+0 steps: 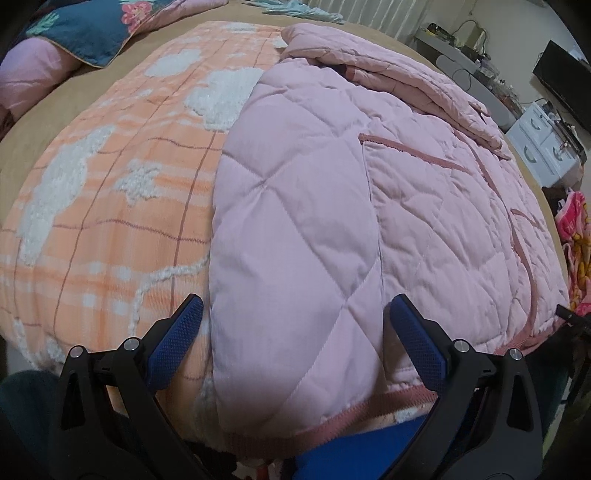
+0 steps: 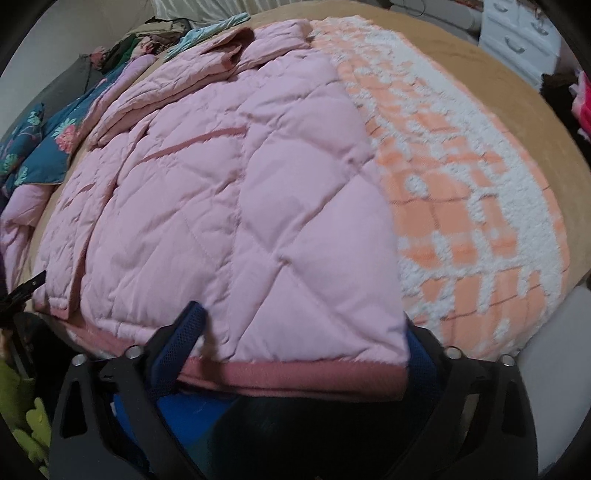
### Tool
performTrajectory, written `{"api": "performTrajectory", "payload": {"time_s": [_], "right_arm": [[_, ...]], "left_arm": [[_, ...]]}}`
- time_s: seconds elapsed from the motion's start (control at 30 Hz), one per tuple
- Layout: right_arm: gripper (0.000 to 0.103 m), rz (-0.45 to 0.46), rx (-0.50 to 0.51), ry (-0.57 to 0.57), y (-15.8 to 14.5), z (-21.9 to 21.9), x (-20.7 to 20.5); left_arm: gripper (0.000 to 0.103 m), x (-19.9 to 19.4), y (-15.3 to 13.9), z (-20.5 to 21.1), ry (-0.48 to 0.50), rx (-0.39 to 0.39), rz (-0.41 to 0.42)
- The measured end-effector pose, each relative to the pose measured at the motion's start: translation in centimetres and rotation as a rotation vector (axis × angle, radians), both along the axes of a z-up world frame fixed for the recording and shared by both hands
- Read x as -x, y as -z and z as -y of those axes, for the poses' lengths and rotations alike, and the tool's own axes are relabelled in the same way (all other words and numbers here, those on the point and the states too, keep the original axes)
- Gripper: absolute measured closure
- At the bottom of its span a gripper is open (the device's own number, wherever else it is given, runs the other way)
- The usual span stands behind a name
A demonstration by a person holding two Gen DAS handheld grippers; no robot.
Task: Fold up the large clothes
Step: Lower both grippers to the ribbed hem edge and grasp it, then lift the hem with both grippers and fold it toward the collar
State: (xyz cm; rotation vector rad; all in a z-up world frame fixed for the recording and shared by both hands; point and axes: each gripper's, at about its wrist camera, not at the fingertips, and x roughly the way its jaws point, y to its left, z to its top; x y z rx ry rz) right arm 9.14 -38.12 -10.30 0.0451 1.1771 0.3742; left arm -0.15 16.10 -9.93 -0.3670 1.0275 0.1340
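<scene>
both tools, left tool [image 1: 295,317] and right tool [image 2: 306,325], gape wide astride the pink quilted jacket's [image 1: 332,192] hem.

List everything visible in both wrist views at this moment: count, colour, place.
quilted jacket: one, pink with darker pink trim, spread on the blanket, hem nearest the cameras
blanket: one, orange check with white fluffy patches, under the jacket
bed cover: one, tan, beneath the blanket
floral bedding: one, dark teal with pink flowers, far corner of the bed
drawer unit: one, white, beside the bed
left tongs: one pair, black with blue pads, open astride the jacket's hem
right tongs: one pair, same colours, open at the hem
</scene>
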Motion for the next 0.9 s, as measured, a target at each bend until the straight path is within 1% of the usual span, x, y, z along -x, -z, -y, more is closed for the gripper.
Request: {"api": "performTrajectory", "payload": {"time_s": [0.1, 0.2, 0.27, 0.3, 0.33, 0.4, 0.47, 0.67, 0.77, 0.83, 0.87, 0.9], "right_arm": [[0.019, 0.004, 0.017, -0.026, -0.1, -0.2, 0.3], [0.029, 0.024, 0.022, -0.036, -0.3, -0.2, 0.9], [0.047, 0.039, 0.002, -0.035, -0.6, 0.0, 1.1], [0.053, 0.06, -0.012, -0.034, -1.0, 0.0, 1.3], [0.067, 0.08, -0.011, -0.035, -1.4, 0.0, 1.4], [0.077, 0.126, -0.029, -0.047, -2.5, -0.2, 1.8], [0.08, 0.174, -0.064, -0.056, -3.8, -0.6, 2.0], [0.084, 0.325, -0.142, -0.091, -7.9, -2.3, 1.6], [0.085, 0.368, -0.183, -0.097, -9.5, -3.0, 0.7], [0.085, 0.382, -0.188, -0.099, -10.1, -3.5, 0.0], [0.085, 0.386, -0.19, -0.099, -10.2, -3.7, -0.3], [0.085, 0.389, -0.196, -0.1, -10.3, -3.8, -0.5]], "left_arm": [[0.008, 0.4, 0.1, -0.1, -0.005, 0.017, 0.004], [0.008, 0.6, 0.1, -0.1, -0.009, 0.025, 0.004], [0.008, 0.7, 0.1, 0.0, -0.009, 0.024, 0.005], [0.008, 0.7, 0.1, 0.0, -0.009, 0.023, 0.005], [0.008, 0.7, 0.1, 0.0, -0.008, 0.023, 0.005], [0.008, 0.8, 0.1, 0.0, -0.008, 0.023, 0.006], [0.008, 0.8, 0.0, 0.0, -0.01, 0.024, 0.007], [0.008, 0.9, -0.1, 0.2, 0.001, 0.027, 0.015], [0.009, 1.1, -0.2, 0.5, 0.015, 0.026, 0.014], [0.009, 1.4, -0.4, 0.8, 0.026, 0.027, 0.016], [0.011, 1.5, -0.5, 1.0, 0.036, 0.032, 0.02], [0.021, 1.5, -0.6, 1.2, 0.046, 0.039, 0.024]]}}
